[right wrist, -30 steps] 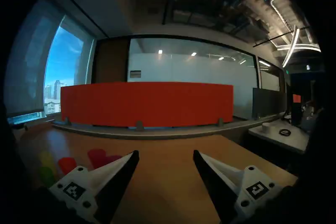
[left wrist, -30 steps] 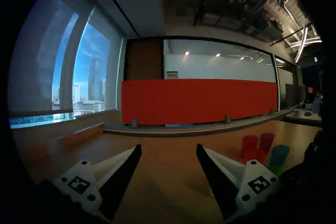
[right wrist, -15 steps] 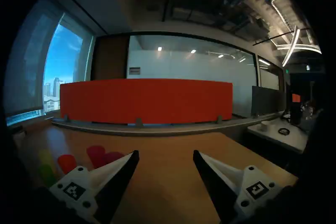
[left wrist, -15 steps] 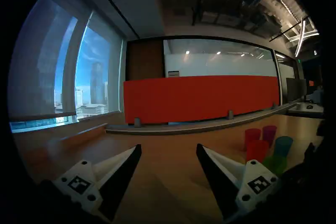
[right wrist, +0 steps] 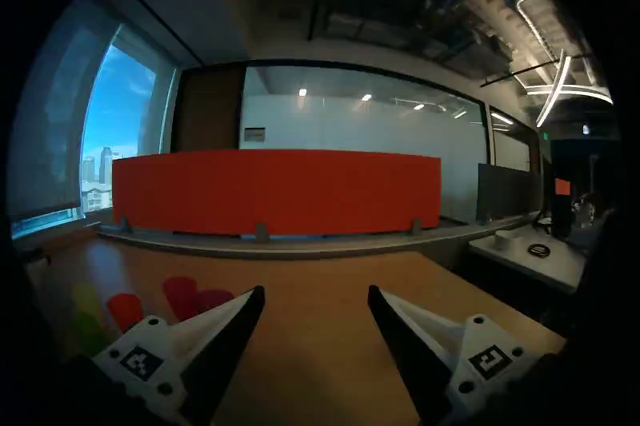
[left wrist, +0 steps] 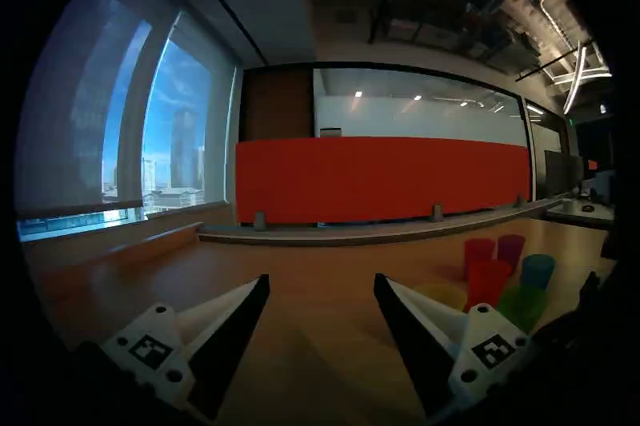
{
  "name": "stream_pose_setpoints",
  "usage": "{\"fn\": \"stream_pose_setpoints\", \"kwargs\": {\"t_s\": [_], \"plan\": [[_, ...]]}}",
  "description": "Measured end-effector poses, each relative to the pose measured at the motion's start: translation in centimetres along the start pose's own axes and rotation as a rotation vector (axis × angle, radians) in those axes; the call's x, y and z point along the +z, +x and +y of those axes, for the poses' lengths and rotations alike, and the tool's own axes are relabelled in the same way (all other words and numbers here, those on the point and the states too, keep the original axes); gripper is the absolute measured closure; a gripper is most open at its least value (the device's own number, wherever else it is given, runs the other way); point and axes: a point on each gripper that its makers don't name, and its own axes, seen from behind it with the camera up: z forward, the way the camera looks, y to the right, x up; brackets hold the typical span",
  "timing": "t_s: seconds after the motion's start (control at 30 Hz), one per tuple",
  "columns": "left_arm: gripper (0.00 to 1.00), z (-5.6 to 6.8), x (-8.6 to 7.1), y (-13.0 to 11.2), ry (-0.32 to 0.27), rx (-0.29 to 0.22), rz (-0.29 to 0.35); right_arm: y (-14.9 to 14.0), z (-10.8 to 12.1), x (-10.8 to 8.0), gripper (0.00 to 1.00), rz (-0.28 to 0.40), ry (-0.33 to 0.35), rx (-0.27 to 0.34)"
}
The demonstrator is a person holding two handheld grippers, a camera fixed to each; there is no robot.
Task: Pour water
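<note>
Cups stand upright in a tight cluster on the wooden desk. In the left gripper view they lie to the right of and beyond the right-hand finger: two red, one purple, one teal, one green and a yellow one low beside them. They overlap, so their exact spacing cannot be told. The left hand-held gripper hangs over the desk near the cups but apart from them, its fingers spread wide with nothing between them. In the right gripper view the cups sit low at the left, partly hidden behind the left-hand finger and dim toward the edge. The right hand-held gripper is likewise spread wide and holds nothing, with bare desk between its fingers. Along the desk's far edge stands a long red screen, with a glass wall behind it and a tall window showing city towers to the left. A pale side desk lies off to the right in the right gripper view
</note>
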Motion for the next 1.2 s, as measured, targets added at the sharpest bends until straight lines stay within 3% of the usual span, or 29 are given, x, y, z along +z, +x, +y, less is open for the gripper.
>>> {"fn": "stream_pose_setpoints", "kwargs": {"t_s": [0.9, 1.2], "plan": [[0.03, 0.3, 0.3, -0.5, -0.014, -0.013, -0.016, -0.1, 0.8, 0.1, 0.00, 0.019, 0.008, 0.008], [0.03, 0.3, 0.3, -0.5, -0.014, -0.012, -0.017, -1.5, -1.2, 0.6, 0.00, 0.038, 0.071, 0.030]]}}
